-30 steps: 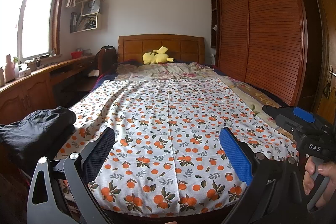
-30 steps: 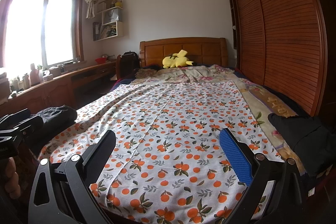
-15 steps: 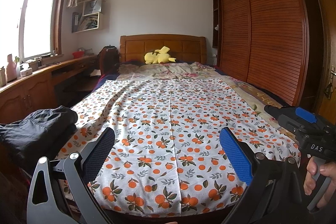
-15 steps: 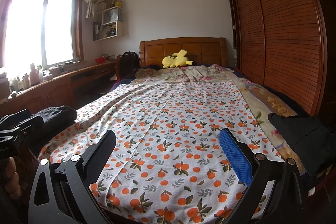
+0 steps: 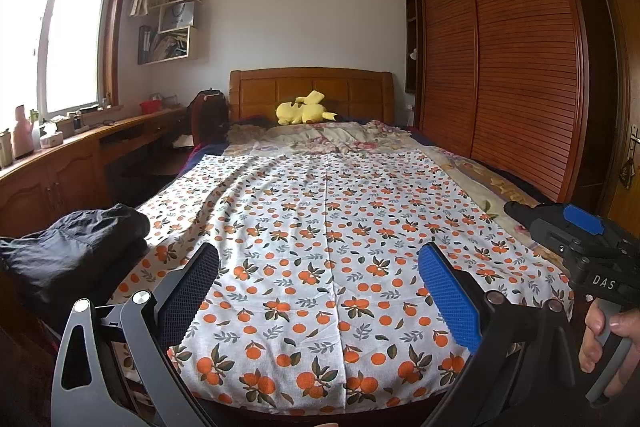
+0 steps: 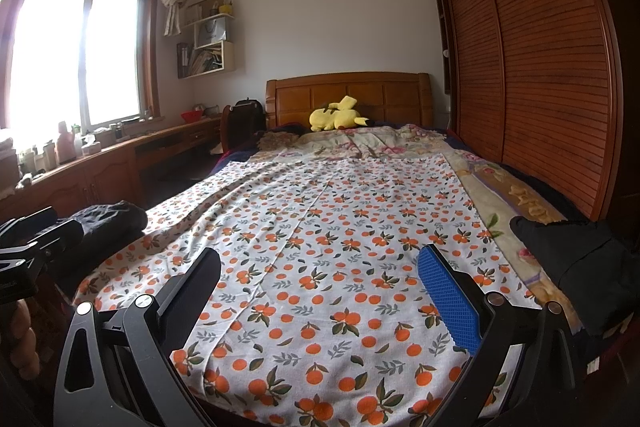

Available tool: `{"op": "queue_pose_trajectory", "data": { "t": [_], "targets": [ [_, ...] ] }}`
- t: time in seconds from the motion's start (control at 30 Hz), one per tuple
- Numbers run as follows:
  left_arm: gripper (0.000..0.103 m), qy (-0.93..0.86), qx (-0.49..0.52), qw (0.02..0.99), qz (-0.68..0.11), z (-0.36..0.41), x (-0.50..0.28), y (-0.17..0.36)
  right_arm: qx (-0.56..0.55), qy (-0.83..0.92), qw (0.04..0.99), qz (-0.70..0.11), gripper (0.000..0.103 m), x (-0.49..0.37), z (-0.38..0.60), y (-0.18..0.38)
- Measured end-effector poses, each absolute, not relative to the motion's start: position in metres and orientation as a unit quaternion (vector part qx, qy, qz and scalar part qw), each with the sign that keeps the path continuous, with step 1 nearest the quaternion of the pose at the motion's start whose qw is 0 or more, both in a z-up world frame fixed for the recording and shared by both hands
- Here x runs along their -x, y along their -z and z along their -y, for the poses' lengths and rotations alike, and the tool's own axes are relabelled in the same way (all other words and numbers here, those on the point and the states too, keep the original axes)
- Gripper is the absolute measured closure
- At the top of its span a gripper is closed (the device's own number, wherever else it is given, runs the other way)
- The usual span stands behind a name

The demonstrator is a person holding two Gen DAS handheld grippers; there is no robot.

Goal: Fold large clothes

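- A yellow plush toy (image 5: 305,108) lies at the wooden headboard (image 5: 310,91).
- A slatted wardrobe (image 5: 508,67) runs right of the headboard.
- Wall shelves (image 5: 173,29) hang left of the headboard, above.
- A window (image 5: 60,31) and a long tabletop (image 5: 92,131) with bottles stand farther left.
- A backpack (image 5: 206,109) leans just beside the headboard's left end.

The only legible lettering is "DAS", in white on the black body of the right gripper (image 5: 576,247), seen from the left wrist view.
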State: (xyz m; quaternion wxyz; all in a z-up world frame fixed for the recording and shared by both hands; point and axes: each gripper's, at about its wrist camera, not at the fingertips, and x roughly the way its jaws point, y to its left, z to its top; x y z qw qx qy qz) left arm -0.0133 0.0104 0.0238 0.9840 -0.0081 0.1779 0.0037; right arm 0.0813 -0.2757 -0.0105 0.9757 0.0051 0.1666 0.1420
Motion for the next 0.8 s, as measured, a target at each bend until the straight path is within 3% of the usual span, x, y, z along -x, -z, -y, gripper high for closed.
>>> {"op": "queue_pose_trajectory", "data": {
  "t": [0.8],
  "targets": [
    [0.003, -0.005, 0.005, 0.985, -0.174, -0.0107, 0.0158, -0.0255, -0.006, -0.141, 0.976, -0.163, 0.008, -0.0798, 0.2759, 0.0069]
  ]
}}
